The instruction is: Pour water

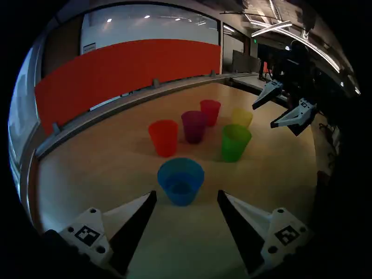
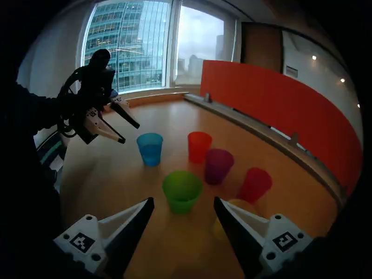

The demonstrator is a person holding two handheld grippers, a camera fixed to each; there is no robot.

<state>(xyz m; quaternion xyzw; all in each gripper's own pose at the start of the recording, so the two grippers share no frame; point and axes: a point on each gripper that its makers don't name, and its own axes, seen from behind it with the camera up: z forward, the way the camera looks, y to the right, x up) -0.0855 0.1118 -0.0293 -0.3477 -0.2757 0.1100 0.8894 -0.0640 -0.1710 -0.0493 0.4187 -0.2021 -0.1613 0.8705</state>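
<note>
Six plastic cups stand in a cluster on the wooden table (image 1: 93,186). In the left gripper view the blue cup (image 1: 180,180) is nearest, just ahead of my open left gripper (image 1: 186,193); whether it holds water is unclear. Behind it stand the orange (image 1: 163,137), purple (image 1: 193,125), red (image 1: 210,111), yellow (image 1: 242,117) and green (image 1: 235,142) cups. The right gripper (image 1: 262,116) hovers open at the far right. In the right gripper view the green cup (image 2: 182,190) sits just ahead of my open right gripper (image 2: 183,200). The left gripper (image 2: 131,134) hangs open above the table beside the blue cup (image 2: 150,149).
An orange partition (image 1: 130,69) and a metal rail (image 1: 116,109) run along the table's far side. Large windows (image 2: 125,46) lie beyond the table end. A person's dark sleeve (image 2: 32,116) holds the left gripper. The yellow cup (image 2: 223,225) is partly hidden behind my right finger.
</note>
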